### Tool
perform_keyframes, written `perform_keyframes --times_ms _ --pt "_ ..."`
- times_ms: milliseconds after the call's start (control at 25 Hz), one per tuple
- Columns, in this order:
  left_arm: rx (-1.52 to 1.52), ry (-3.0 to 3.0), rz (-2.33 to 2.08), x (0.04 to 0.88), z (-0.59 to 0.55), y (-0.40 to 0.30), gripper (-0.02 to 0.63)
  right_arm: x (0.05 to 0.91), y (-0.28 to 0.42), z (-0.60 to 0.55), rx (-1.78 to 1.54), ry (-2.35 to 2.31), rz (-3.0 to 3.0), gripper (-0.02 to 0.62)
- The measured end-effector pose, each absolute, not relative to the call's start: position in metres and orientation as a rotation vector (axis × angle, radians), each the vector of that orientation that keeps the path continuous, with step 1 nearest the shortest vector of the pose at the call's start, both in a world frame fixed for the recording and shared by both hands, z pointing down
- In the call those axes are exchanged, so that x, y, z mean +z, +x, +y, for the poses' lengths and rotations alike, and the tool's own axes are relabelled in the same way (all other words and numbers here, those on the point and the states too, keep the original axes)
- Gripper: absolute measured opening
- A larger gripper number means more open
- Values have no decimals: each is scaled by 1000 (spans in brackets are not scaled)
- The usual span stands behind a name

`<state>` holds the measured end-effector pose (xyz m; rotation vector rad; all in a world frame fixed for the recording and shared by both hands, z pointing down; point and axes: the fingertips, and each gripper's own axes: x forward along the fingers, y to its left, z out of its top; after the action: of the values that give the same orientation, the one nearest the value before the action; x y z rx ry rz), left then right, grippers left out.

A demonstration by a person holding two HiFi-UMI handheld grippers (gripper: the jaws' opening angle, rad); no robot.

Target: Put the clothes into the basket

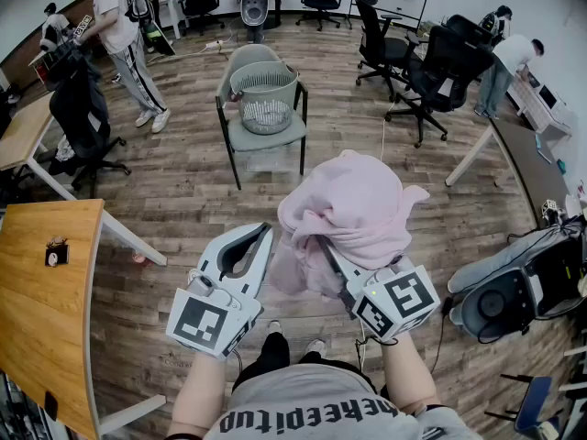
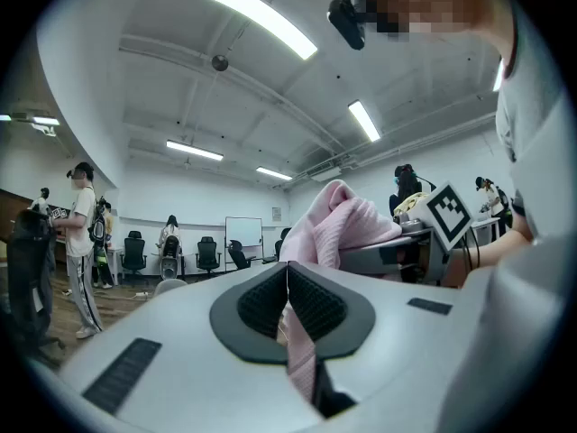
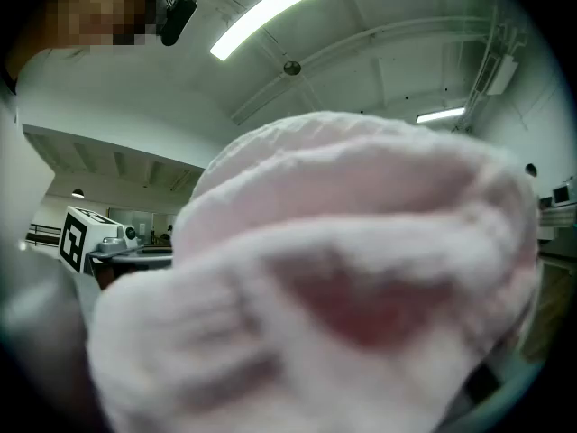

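Step in hand: carrying, garment lifted, not yet delivered.

- Pink knit garment (image 1: 353, 209) is bunched up in the air just in front of the person, above the wooden floor (image 1: 183, 200). A loose part hangs down between the two grippers.
- Right gripper (image 1: 335, 259): jaws are buried in the knit, and its own view is filled with pink fabric. They are grasping a thick wad and bear most of the bundle.
- Left gripper (image 1: 261, 236): jaws are clenched, tips together, with a narrow strip of the same pink knit pinched between them.
- Laundry basket (image 1: 266, 108) stands on the seat of a grey-green chair (image 1: 266, 137), farther off and slightly left, well apart from the garment. It looks empty, though its bottom is hard to see.

Next move, as judged: walk or reach far-left until the bundle is over the basket rim, lower it, then release both grips. The hanging part should clear the rim, or it may drape outside.
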<state>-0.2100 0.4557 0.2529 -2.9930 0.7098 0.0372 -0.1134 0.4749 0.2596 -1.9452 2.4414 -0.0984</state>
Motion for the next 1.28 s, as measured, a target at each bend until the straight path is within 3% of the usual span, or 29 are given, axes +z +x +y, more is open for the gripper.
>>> perform_keyframes --times_ms 1280 --pt "92 -3069 634 267 357 -236 15 269 -144 395 -116 -1989 2390 236"
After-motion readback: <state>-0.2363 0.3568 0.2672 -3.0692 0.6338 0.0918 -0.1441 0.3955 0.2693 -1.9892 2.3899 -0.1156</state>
